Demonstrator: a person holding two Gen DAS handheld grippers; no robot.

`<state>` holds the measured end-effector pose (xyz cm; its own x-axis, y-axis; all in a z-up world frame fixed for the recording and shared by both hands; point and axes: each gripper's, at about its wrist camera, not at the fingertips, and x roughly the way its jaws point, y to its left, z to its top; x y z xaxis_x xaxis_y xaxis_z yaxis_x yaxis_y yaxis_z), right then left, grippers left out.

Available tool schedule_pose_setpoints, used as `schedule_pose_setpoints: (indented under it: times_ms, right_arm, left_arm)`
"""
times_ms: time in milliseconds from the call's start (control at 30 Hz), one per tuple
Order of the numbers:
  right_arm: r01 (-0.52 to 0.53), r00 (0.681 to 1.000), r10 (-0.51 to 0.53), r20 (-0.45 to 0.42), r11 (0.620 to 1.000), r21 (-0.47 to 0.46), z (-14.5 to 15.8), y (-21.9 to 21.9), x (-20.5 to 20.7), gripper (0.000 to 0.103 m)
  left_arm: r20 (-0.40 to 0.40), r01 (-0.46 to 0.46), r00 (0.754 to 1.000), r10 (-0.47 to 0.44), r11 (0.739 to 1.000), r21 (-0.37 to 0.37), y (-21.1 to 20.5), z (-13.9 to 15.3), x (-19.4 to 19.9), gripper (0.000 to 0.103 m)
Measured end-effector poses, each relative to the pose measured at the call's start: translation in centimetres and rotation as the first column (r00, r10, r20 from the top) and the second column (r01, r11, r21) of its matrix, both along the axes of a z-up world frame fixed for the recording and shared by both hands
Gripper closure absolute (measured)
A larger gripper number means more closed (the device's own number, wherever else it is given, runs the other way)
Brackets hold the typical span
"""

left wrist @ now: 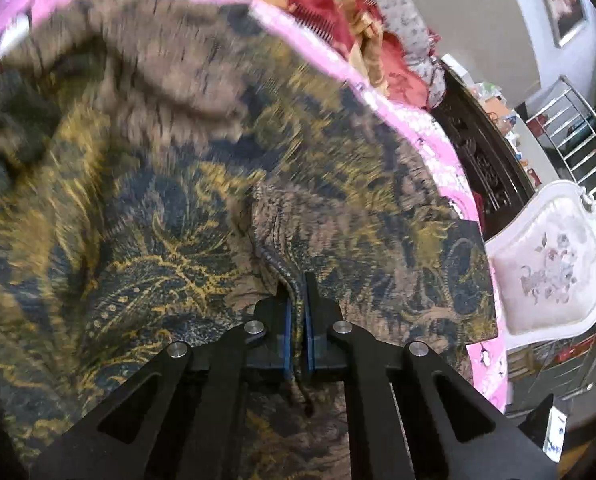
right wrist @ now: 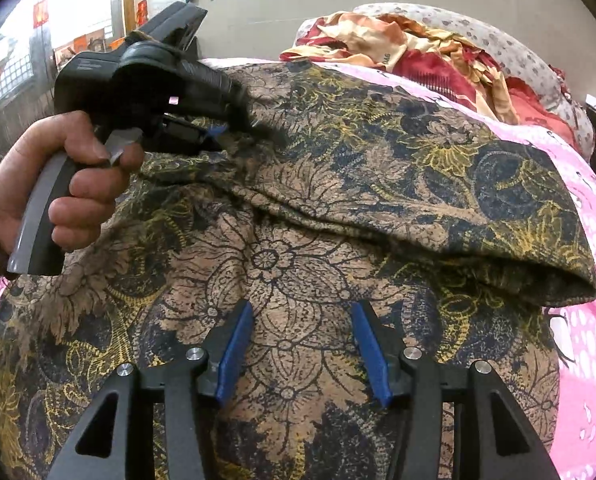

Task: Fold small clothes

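A brown, navy and yellow floral garment (left wrist: 157,208) lies spread on a pink bedsheet (left wrist: 434,140). My left gripper (left wrist: 296,300) is shut on a folded edge of the garment, which runs between its blue pads. In the right wrist view the garment (right wrist: 298,264) fills the frame, with one layer folded over across the middle. My right gripper (right wrist: 302,316) is open and empty, just above the garment's lower layer. The left gripper (right wrist: 221,134) shows there at the upper left, held by a hand, pinching the cloth's far edge.
A heap of red, gold and grey spotted clothes (right wrist: 418,52) lies at the bed's far end. A white upholstered chair (left wrist: 550,264), dark wooden furniture (left wrist: 482,152) and a metal rack (left wrist: 574,132) stand beside the bed.
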<state>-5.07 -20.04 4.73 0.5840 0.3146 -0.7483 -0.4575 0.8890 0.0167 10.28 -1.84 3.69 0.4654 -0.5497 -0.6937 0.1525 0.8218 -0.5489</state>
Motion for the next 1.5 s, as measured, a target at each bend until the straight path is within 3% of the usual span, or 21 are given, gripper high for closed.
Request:
schedule_pose_setpoints:
  times_ms: [133, 233, 300, 433, 500, 667, 800, 900, 1000, 1067, 1133, 1200, 1233, 1267, 1333, 1400, 1500]
  right_arm:
    - [0.006, 1.0, -0.006, 0.0, 1.0, -0.003, 0.0, 0.1, 0.2, 0.051]
    - [0.006, 1.0, -0.006, 0.0, 1.0, -0.005, 0.0, 0.1, 0.3, 0.051]
    - [0.008, 1.0, -0.008, -0.004, 1.0, -0.001, 0.0, 0.0, 0.4, 0.05]
    - [0.009, 1.0, -0.009, -0.012, 1.0, 0.01, -0.1, -0.2, 0.6, 0.05]
    - [0.01, 1.0, -0.01, -0.016, 1.0, 0.016, -0.1, -0.3, 0.7, 0.05]
    - [0.013, 0.999, -0.012, -0.032, 0.999, 0.033, -0.1, -0.5, 0.9, 0.049]
    - [0.073, 0.997, -0.069, -0.03, 0.984, 0.163, 2.6, -3.7, 1.3, 0.049]
    - [0.232, 0.97, -0.243, 0.017, 0.942, 0.244, 5.7, -8.2, 3.1, 0.05]
    - [0.339, 0.937, -0.35, 0.007, 0.911, 0.234, 6.7, -10.6, 7.4, 0.07]
    - [0.31, 0.95, -0.31, -0.04, 0.92, 0.239, 6.3, -10.3, 9.7, 0.072]
    - [0.281, 0.959, -0.264, -0.105, 0.938, 0.201, 4.7, -9.6, 11.8, 0.074]
    - [0.335, 0.931, -0.318, -0.177, 0.939, 0.076, 1.8, -10.4, 13.0, 0.089]
    - [0.343, 0.927, -0.329, -0.182, 0.938, 0.052, 0.9, -11.1, 13.0, 0.093]
    - [0.343, 0.93, -0.32, -0.182, 0.933, 0.111, 0.5, -12.4, 12.7, 0.094]
    - [0.358, 0.924, -0.332, -0.189, 0.925, 0.124, 0.8, -13.3, 12.7, 0.101]
    - [0.372, 0.919, -0.344, -0.193, 0.919, 0.133, 1.3, -13.9, 12.8, 0.103]
    - [0.384, 0.922, -0.37, -0.111, 0.906, 0.175, 3.8, -13.6, 13.5, 0.102]
  left_arm:
    - [0.149, 0.052, 0.987, -0.053, 0.999, 0.01, 0.2, 5.0, -2.8, 0.1]
    - [0.223, 0.042, 0.974, -0.041, 0.999, 0.001, 3.0, 8.3, -4.1, 0.1]
    - [0.248, 0.007, 0.968, -0.022, 0.998, 0.059, 4.9, 9.0, -4.0, 0.1]
    - [0.208, -0.107, 0.975, 0.08, 0.986, 0.125, 9.9, 7.5, -3.1, 0.101]
    - [0.154, -0.134, 0.981, 0.115, 0.984, 0.119, 11.8, 5.5, -2.7, 0.101]
    - [0.019, -0.114, 0.993, 0.113, 0.976, 0.186, 11.0, 0.7, -2.2, 0.1]
    - [0.076, -0.176, 0.984, 0.163, 0.96, 0.219, 11.9, 2.2, -4.5, 0.095]
    - [0.202, -0.281, 0.951, 0.233, 0.925, 0.258, 12.1, 4.7, -5.5, 0.087]
    - [0.237, -0.288, 0.943, 0.234, 0.931, 0.227, 10.6, 5.5, -4.4, 0.073]
    - [0.191, -0.227, 0.964, 0.186, 0.949, 0.22, 8.8, 4.4, -2.9, 0.073]
    - [0.155, -0.223, 0.971, 0.183, 0.926, 0.304, 7.2, 2.4, -1.7, 0.073]
    - [0.099, -0.211, 0.977, 0.187, 0.897, 0.388, 6.7, -0.4, -1.3, 0.075]
    - [0.103, -0.206, 0.978, 0.18, 0.897, 0.392, 6.7, -1.2, -1.7, 0.075]
    - [0.154, -0.213, 0.974, 0.164, 0.893, 0.396, 6.6, -1.4, -2.6, 0.075]
    - [0.196, -0.223, 0.968, 0.154, 0.884, 0.41, 6.4, -1.9, -3.9, 0.075]
    - [0.212, -0.241, 0.963, 0.164, 0.874, 0.421, 6.3, -1.9, -4.4, 0.075]
    - [0.21, -0.248, 0.962, 0.172, 0.872, 0.421, 6.4, -2.1, -4.3, 0.075]
